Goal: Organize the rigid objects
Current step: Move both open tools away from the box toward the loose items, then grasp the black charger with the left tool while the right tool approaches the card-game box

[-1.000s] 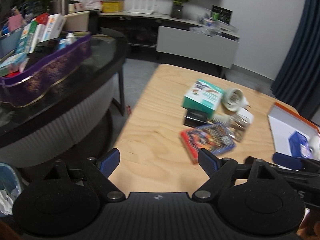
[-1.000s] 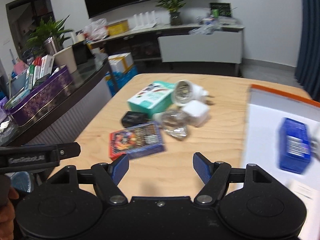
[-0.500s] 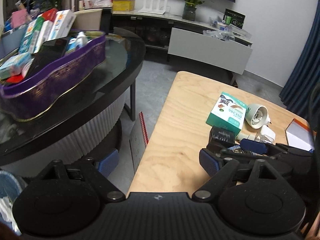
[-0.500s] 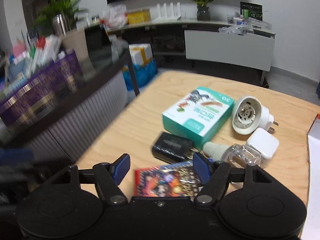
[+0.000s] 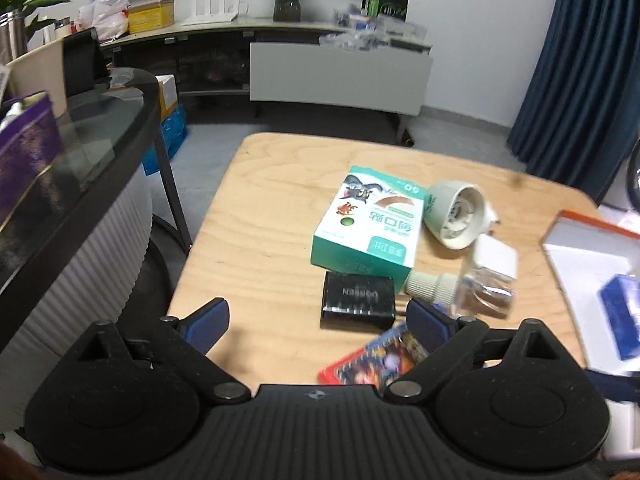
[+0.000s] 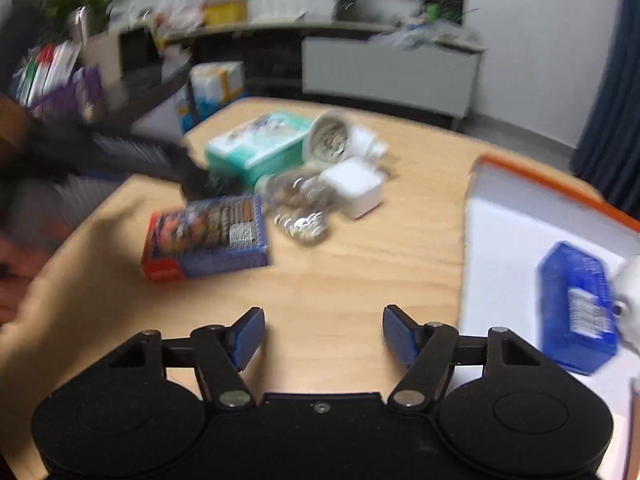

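Left gripper (image 5: 318,322) spread wide over wooden surface (image 5: 256,264), jaws just been opening, nothing between pads. Red-blue card box (image 5: 372,360) at its right fingertip, black charger (image 5: 358,300) just ahead between the fingers. Right gripper (image 6: 324,336) apart and empty, jaws just been closing. Beyond: clear bottle (image 6: 300,204), white adapter (image 6: 354,188), green box (image 5: 370,228), round white plug (image 5: 456,216). Orange-rimmed tray (image 6: 516,216) at right, blue box (image 6: 576,304) inside.

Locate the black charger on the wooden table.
In the left wrist view, the black charger lies mid-table, right in front of the teal box and left of the clear bottle.
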The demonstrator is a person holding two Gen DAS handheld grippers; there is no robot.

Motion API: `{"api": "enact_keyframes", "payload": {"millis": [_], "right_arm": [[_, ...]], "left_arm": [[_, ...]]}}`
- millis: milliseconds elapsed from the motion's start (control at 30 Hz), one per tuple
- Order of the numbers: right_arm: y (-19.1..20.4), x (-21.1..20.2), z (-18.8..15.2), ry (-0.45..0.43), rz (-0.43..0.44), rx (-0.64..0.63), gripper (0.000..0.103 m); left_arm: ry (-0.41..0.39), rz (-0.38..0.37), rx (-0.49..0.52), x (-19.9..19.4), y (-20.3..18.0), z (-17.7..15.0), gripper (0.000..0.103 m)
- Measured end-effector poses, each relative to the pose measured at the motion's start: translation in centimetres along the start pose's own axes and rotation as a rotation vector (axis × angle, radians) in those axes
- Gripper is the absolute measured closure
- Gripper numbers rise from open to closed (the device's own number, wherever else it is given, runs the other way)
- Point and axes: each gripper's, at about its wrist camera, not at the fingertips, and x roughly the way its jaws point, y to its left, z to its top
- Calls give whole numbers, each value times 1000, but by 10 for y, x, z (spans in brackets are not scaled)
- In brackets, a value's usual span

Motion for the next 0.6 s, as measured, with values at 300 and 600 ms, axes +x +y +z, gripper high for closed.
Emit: {"api": "enact_keyframes", "payload": {"millis": [300,600], "right_arm": [[-9,-38,28,-130,83,54,18],[-2,-27,19,-82,132,105,18]], "left_arm": [[45,-40,82,31,-14,5,23],[27,-97,77,7,-7,-17,49]]}}
